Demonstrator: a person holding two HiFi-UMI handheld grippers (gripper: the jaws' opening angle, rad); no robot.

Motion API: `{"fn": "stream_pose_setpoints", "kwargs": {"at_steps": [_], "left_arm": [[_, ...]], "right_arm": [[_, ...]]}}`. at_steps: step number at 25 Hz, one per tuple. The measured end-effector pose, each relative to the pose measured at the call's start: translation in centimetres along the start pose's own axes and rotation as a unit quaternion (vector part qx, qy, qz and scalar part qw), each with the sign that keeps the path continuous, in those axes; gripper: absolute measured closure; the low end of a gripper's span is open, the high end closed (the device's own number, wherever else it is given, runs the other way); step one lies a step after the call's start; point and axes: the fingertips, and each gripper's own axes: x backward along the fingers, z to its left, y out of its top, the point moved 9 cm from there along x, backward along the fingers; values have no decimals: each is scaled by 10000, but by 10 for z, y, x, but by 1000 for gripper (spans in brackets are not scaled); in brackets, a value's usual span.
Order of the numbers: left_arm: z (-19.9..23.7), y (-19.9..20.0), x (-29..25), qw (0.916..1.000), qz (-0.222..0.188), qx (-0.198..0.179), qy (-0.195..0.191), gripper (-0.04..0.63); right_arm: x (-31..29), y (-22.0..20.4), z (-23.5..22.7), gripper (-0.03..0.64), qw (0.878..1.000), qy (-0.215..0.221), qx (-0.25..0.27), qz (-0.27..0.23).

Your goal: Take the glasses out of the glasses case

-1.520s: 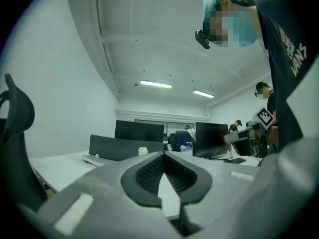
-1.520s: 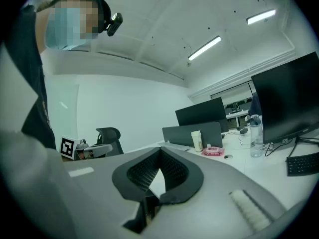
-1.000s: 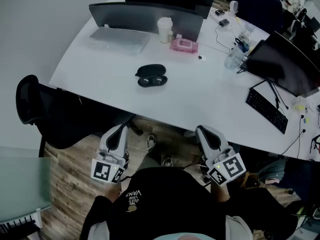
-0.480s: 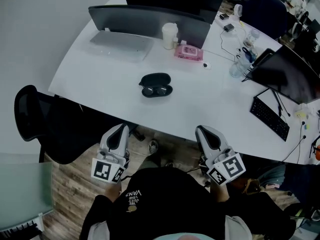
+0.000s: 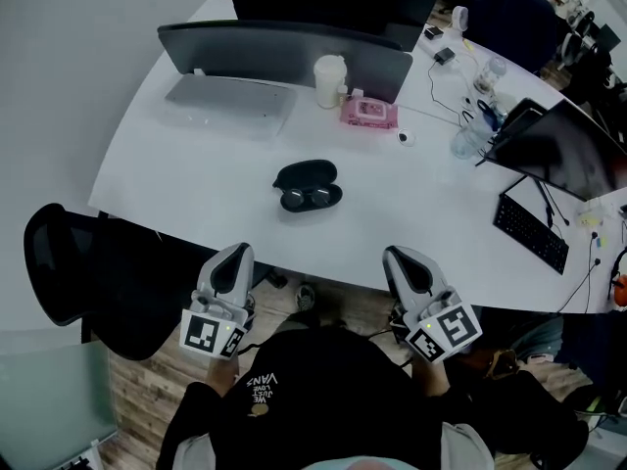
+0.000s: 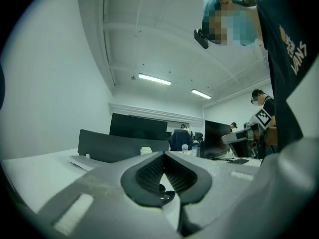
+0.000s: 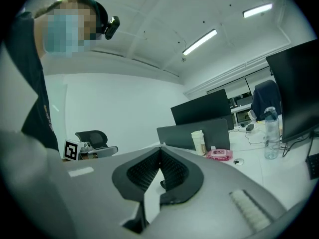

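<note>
An open black glasses case (image 5: pixel 308 185) lies on the white table (image 5: pixel 196 174), a little back from its near edge. Dark glasses (image 5: pixel 312 198) rest in the case's front half, with the lid raised behind them. My left gripper (image 5: pixel 234 255) is held below the table's edge, to the left of and nearer than the case. Its jaws are shut with nothing between them (image 6: pixel 163 153). My right gripper (image 5: pixel 399 257) is held level with it on the right, also shut and empty (image 7: pixel 160 147). Both point toward the table and are well apart from the case.
Behind the case are a silver laptop (image 5: pixel 230 104), a grey screen (image 5: pixel 284 52), a white cup (image 5: pixel 329 81) and a pink wipes pack (image 5: pixel 369 112). At the right stand a water bottle (image 5: pixel 468 140), a monitor (image 5: pixel 568 150) and a keyboard (image 5: pixel 534 235). A black chair (image 5: pixel 59 272) is at the left.
The table and the case have come nearer, sliding down in the head view. Both grippers stay shut and hold the same places in the frame.
</note>
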Motion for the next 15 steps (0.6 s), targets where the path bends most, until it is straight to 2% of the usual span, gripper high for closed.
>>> {"fn": "stream_pose_setpoints", "kwargs": {"at_steps": [15], "left_arm": [[54, 2, -38, 9975, -5, -11, -703, 594]], "right_arm": [[-25, 3, 13, 618, 9973, -711, -73, -148]]}}
